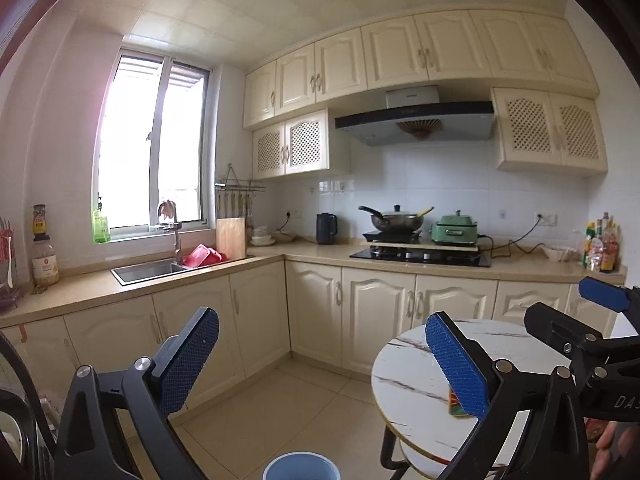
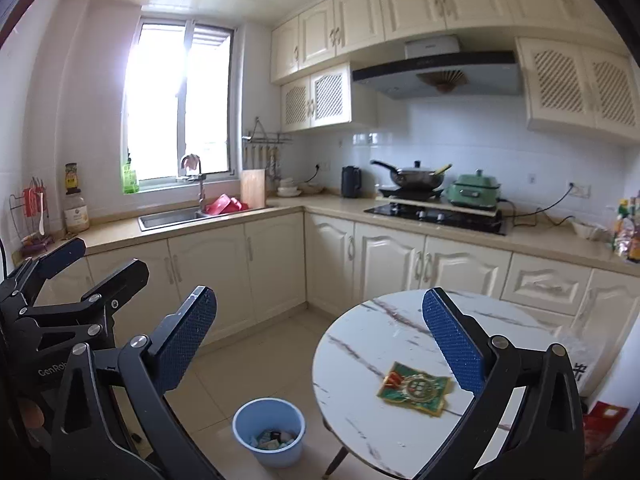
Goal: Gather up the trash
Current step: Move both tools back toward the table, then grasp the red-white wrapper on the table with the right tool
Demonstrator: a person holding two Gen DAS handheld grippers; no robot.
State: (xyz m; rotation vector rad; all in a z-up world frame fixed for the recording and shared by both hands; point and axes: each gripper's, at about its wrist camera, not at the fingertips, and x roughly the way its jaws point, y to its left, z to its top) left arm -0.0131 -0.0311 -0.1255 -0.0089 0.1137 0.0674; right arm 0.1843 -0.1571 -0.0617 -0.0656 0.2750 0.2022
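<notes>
L gripper "GenRob…", R gripper "DA…", green wrapper unreadable

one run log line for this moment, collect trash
left tongs: open, empty | right tongs: open, empty | wrapper: on round table | blue bin: on floor, holds trash

We're looking past the right gripper, jaws wide and empty, over a round marble table with a green wrapper lying flat on it. On the floor left of the table sits a blue bin with scraps inside. The left gripper shows at the far left.
</notes>
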